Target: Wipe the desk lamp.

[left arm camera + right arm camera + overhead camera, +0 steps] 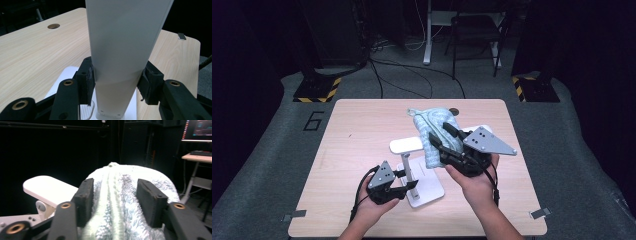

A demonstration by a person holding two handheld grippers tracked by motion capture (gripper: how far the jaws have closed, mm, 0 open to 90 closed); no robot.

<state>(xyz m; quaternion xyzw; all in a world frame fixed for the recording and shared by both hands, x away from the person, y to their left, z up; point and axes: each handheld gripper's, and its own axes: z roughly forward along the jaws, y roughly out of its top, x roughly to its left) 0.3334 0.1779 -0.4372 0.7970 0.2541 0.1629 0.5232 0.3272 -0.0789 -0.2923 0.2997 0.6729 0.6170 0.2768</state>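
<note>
A white T-shaped stand (408, 170) rests on its flat base (429, 192) near the table's front middle. My left gripper (406, 180) is shut on its upright post (120, 50), with a pad pressed against each side. A fluffy pale blue-green towel (432, 125) hangs over the stand's crossbar (406, 145). My right gripper (440, 134) is at the towel from the right. Its jaws stand open, with the towel (150, 176) bulging between and behind them; the pads do not squeeze it. One bare end of the crossbar (47, 186) juts out at the left.
The wooden table (357, 130) has a round cable hole (454, 110) just behind the towel. Beyond the table are a chair (474, 30), floor cables (412, 75) and two hazard-striped bases (317, 90).
</note>
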